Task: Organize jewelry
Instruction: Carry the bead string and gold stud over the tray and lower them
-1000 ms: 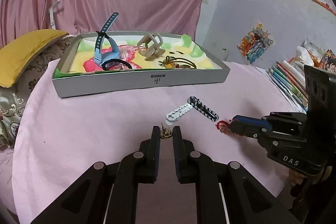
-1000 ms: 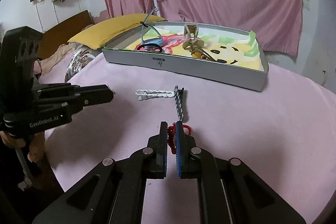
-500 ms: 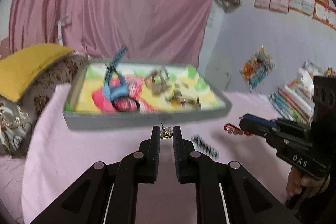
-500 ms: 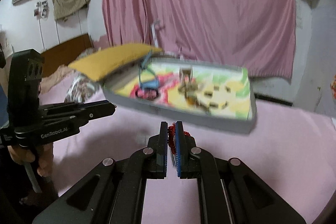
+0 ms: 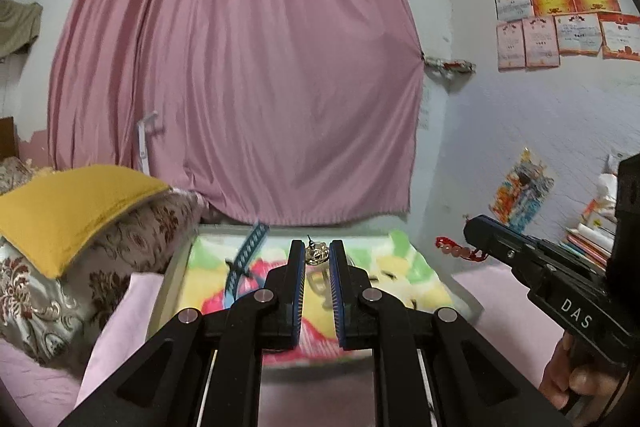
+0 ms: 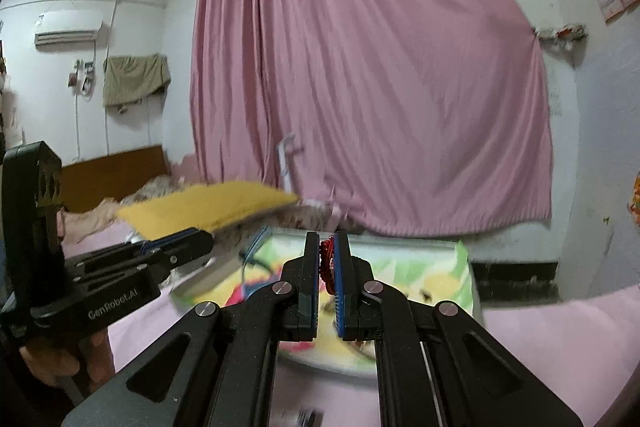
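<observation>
My left gripper (image 5: 317,254) is shut on a small gold earring (image 5: 317,253) and holds it in the air above the grey tray (image 5: 168,275) with its colourful lining. My right gripper (image 6: 327,259) is shut on a red beaded bracelet (image 6: 327,263), also raised over the tray (image 6: 464,247). In the left wrist view the right gripper (image 5: 466,233) shows at the right with the red bracelet (image 5: 454,249) hanging from its tip. In the right wrist view the left gripper (image 6: 210,239) shows at the left. A blue strap (image 5: 246,253) stands up in the tray.
The tray rests on a pink-covered table (image 5: 120,307). A yellow cushion (image 5: 68,203) on a patterned pillow lies left of it. A pink curtain (image 5: 240,87) hangs behind. Books (image 5: 592,239) are stacked at the far right.
Both grippers have lifted from the table with their pieces and moved forward over the tray. The hair clips on the table have dropped out of view.
</observation>
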`<move>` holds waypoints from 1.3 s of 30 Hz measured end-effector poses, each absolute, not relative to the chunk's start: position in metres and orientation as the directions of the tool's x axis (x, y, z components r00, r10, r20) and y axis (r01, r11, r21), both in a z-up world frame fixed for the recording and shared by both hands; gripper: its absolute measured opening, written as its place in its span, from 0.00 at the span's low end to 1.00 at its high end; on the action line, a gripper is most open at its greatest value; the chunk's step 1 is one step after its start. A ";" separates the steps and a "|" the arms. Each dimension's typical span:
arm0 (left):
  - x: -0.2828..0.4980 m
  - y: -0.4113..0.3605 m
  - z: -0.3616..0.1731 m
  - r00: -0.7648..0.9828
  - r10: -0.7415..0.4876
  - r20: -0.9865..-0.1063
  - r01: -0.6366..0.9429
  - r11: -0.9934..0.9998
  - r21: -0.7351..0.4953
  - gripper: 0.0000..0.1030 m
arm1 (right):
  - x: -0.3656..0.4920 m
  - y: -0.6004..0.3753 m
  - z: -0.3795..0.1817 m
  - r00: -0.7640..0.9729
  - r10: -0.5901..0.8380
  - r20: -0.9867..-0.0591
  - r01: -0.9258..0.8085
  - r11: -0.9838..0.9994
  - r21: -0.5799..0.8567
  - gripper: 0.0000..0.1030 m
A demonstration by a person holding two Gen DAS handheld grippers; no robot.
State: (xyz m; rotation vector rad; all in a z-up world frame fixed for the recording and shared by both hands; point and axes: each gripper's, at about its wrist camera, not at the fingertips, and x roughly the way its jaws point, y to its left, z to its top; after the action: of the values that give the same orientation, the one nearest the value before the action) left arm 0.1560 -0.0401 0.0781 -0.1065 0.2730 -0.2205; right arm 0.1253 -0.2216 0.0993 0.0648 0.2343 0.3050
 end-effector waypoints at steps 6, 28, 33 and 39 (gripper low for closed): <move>0.177 -0.040 0.075 0.955 -0.193 -0.225 0.169 0.978 -0.123 0.11 | 0.138 -0.214 0.093 0.949 0.262 -0.177 -0.252 0.965 0.074 0.06; 0.221 -0.044 0.040 0.848 -0.249 -0.469 0.202 0.968 -0.148 0.11 | 0.212 -0.234 0.045 0.833 0.244 -0.496 -0.184 0.969 0.166 0.06; 0.231 -0.045 0.027 0.796 -0.254 -0.550 0.200 0.967 -0.159 0.11 | 0.221 -0.244 0.032 0.798 0.259 -0.545 -0.167 0.963 0.213 0.06; 0.239 -0.047 0.015 0.737 -0.259 -0.624 0.195 0.966 -0.170 0.11 | 0.225 -0.238 0.022 0.746 0.285 -0.602 -0.187 0.957 0.220 0.06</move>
State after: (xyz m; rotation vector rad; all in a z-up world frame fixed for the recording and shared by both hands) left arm 0.2390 -0.0466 0.0145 -0.0956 0.6991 -0.2498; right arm 0.2253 -0.2376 0.0215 0.1494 0.6820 0.2592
